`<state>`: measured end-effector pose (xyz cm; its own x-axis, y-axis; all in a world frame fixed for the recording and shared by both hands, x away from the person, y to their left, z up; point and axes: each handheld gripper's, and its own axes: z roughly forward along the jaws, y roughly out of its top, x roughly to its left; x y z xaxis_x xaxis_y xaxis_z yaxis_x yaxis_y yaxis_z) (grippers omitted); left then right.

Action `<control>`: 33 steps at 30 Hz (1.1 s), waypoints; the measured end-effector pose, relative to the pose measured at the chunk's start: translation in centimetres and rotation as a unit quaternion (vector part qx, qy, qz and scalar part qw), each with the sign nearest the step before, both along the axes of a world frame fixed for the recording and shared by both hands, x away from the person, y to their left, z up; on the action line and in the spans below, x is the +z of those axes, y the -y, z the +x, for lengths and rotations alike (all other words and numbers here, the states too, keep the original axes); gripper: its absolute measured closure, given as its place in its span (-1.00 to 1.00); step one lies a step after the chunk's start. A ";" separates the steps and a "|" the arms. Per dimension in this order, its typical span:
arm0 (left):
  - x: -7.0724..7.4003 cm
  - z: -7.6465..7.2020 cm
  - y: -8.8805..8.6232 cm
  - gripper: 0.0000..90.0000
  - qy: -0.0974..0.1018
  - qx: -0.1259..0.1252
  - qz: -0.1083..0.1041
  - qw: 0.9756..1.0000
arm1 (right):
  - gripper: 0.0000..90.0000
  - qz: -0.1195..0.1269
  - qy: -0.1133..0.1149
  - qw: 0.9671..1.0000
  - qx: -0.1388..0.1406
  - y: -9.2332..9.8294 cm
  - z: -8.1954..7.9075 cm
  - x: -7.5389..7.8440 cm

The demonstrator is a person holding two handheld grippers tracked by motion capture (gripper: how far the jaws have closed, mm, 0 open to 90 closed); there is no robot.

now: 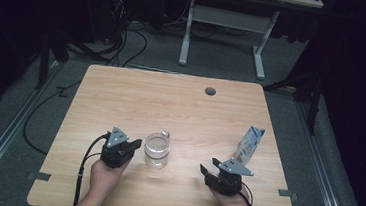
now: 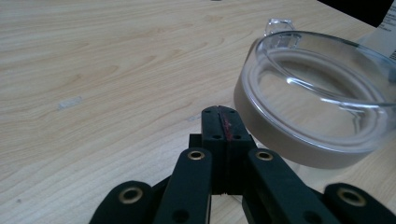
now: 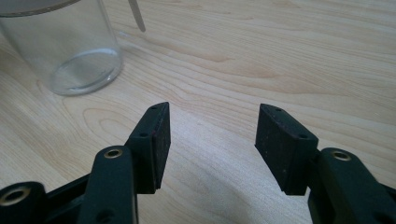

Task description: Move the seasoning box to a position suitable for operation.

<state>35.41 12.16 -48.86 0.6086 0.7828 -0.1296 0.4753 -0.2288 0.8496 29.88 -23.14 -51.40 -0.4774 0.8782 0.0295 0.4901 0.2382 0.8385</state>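
Observation:
A clear empty glass jar (image 1: pixel 157 150) stands upright on the wooden table (image 1: pixel 171 102), near its front middle. My left gripper (image 1: pixel 139 143) lies just left of the jar, its jaws pressed together with nothing between them; in the left gripper view the shut tips (image 2: pixel 223 116) stop just short of the jar's rim (image 2: pixel 317 93). My right gripper (image 1: pixel 209 165) rests to the jar's right, apart from it and open. Bare wood shows between the right gripper's pads (image 3: pixel 213 109), and the jar (image 3: pixel 65 51) stands beyond them to the left.
A blue and white carton (image 1: pixel 249 145) stands upright beside the right gripper, near the table's right edge. A round cable hole (image 1: pixel 210 91) sits at the far side of the table. Behind the table are a desk frame (image 1: pixel 227 31) and floor cables (image 1: pixel 126 43).

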 end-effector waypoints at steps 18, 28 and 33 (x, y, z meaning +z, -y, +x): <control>-0.2 -1.5 0.5 1.00 0.010 -0.010 -0.013 1.000 | 0.01 -0.002 0.001 1.000 0.002 -0.1 0.0 0.0; -0.3 -2.8 1.1 1.00 0.010 -0.028 -0.018 0.999 | 0.00 -0.002 0.000 1.000 0.002 -0.1 0.0 0.0; -0.2 -3.4 1.6 1.00 0.008 -0.039 -0.020 0.999 | 0.00 -0.002 0.000 1.000 0.002 -0.2 0.0 0.0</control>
<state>32.04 10.56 -49.10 0.6697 0.7277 -0.1485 0.4431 -0.2310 0.8662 29.87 -22.99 -51.41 -0.4812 0.8762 0.0264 0.4885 0.2430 0.8381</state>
